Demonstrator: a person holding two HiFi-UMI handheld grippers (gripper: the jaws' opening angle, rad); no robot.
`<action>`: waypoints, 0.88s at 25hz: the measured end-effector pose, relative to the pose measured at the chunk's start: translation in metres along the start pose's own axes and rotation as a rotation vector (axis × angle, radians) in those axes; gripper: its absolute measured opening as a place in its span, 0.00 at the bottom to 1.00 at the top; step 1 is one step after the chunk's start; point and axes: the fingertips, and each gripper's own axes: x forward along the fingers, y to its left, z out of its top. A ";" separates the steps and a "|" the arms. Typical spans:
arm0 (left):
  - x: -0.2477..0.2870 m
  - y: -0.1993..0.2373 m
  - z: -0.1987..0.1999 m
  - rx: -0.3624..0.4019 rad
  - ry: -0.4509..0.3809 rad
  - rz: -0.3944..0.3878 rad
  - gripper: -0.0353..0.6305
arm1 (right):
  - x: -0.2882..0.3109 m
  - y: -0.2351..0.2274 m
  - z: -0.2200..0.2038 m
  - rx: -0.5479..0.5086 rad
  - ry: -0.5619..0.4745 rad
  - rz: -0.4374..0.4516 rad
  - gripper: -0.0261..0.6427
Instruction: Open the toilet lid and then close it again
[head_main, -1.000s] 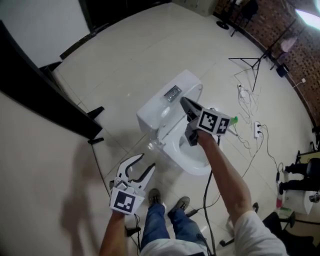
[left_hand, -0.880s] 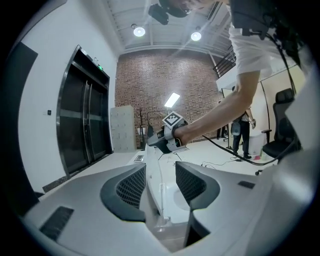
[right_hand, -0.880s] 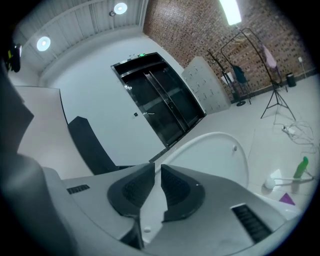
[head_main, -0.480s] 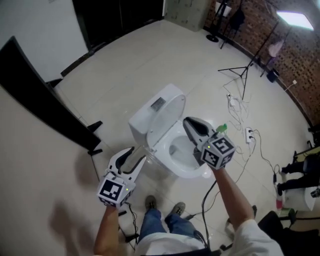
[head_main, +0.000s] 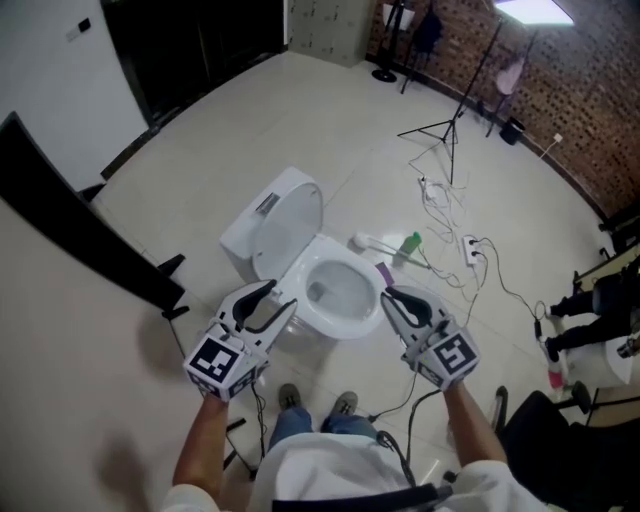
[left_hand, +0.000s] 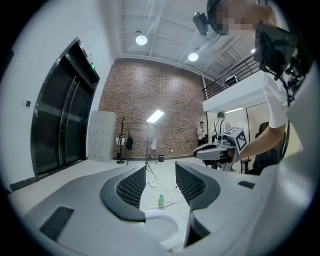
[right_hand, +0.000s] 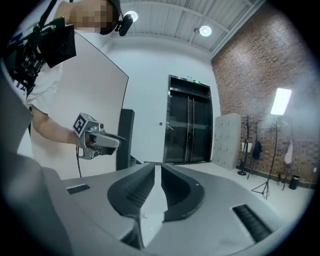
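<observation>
**Toilet lid** (head_main: 295, 225): white, oval, raised. It stands upright against the tank (head_main: 243, 233), its inner face turned to the bowl.

**Toilet bowl** (head_main: 335, 290): white, uncovered, seat ring down, with a dark drain at the bottom.

**Position relative to the tools:** In the head view the bowl lies below and ahead of both grippers, in the gap between them. The lid stands just beyond the left gripper's tips, toward the far side. It is well apart from the right gripper, across the bowl. Neither gripper touches the lid, seat or bowl. In the left gripper view a curve of the white rim shows low between the jaws.

**Left gripper** (head_main: 280, 296) (left_hand: 160, 172): jaws spread with a clear gap and nothing held. Only floor and the rim below show through the gap.

**Right gripper** (head_main: 386, 294) (right_hand: 157, 167): jaws pressed almost together, leaving a thin slit with nothing in it. It touches nothing.

**Surroundings:**
- A green bottle (head_main: 411, 243) lies on the tiled floor beyond the right gripper.
- Loose cables (head_main: 455, 235) lie farther out.
- A tripod stand (head_main: 445, 125) is at the far side.
- A black panel (head_main: 80, 235) is off beyond the left gripper's outer side.
</observation>
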 end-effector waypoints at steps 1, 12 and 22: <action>0.001 -0.010 -0.003 0.001 -0.003 -0.013 0.32 | -0.010 0.002 -0.009 0.012 0.015 -0.011 0.09; 0.016 -0.079 -0.024 -0.032 0.048 -0.104 0.32 | -0.037 0.011 -0.022 0.025 0.004 -0.024 0.09; 0.019 -0.085 -0.019 -0.014 0.046 -0.073 0.32 | -0.041 0.012 -0.017 0.017 -0.013 -0.004 0.09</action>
